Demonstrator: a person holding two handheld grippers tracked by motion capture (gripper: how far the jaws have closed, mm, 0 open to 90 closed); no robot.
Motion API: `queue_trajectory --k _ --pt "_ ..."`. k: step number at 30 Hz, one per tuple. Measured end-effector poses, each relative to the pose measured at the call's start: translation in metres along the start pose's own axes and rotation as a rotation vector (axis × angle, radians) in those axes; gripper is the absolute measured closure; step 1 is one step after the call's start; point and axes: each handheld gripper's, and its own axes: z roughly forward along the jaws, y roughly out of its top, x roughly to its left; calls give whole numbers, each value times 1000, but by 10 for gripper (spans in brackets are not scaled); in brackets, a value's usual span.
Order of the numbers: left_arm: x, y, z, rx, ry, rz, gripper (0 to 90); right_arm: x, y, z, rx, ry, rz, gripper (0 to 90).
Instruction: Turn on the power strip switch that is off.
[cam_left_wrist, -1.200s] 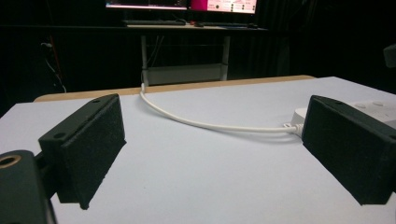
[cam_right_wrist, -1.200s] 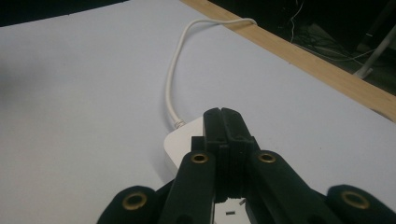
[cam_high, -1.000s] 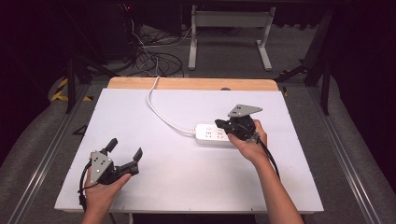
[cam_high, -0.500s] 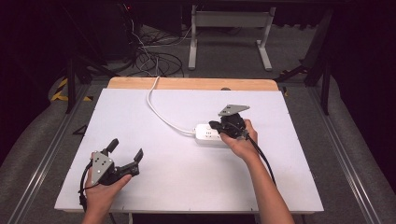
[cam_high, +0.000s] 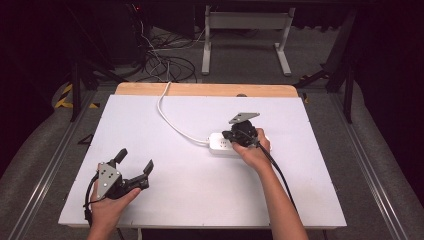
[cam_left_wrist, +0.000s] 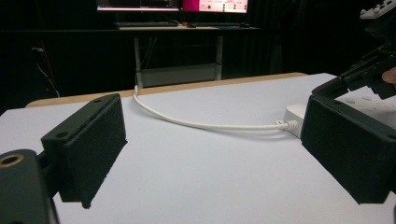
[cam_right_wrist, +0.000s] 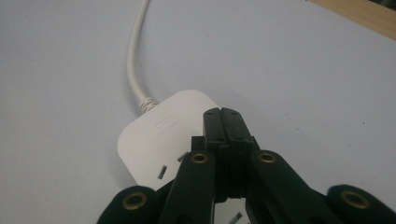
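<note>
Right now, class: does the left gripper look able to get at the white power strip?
Probably yes: bare table lies between the open left gripper and the power strip; the right gripper sits over its far part.

In the right gripper view, our right gripper (cam_right_wrist: 223, 122) covers the near end of the power strip (cam_right_wrist: 159, 140), so we cannot tell whether its fingers touch it. From above, the hand hides the strip's right end. The cord (cam_high: 167, 111) runs off the desk's (cam_high: 310, 190) far edge, its plug unseen.
</note>
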Motion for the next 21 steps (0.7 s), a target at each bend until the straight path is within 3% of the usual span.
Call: queue_trajectory --k 11,15,21 --pt "-1 1 1 0 -2 7 77 -2 0 7 12 7 6 900" --pt "-1 1 0 -1 -4 4 77 0 2 8 22 -9 -8 900" --pt "-2 2 0 -3 -6 8 77 -1 1 8 35 -30 12 900"
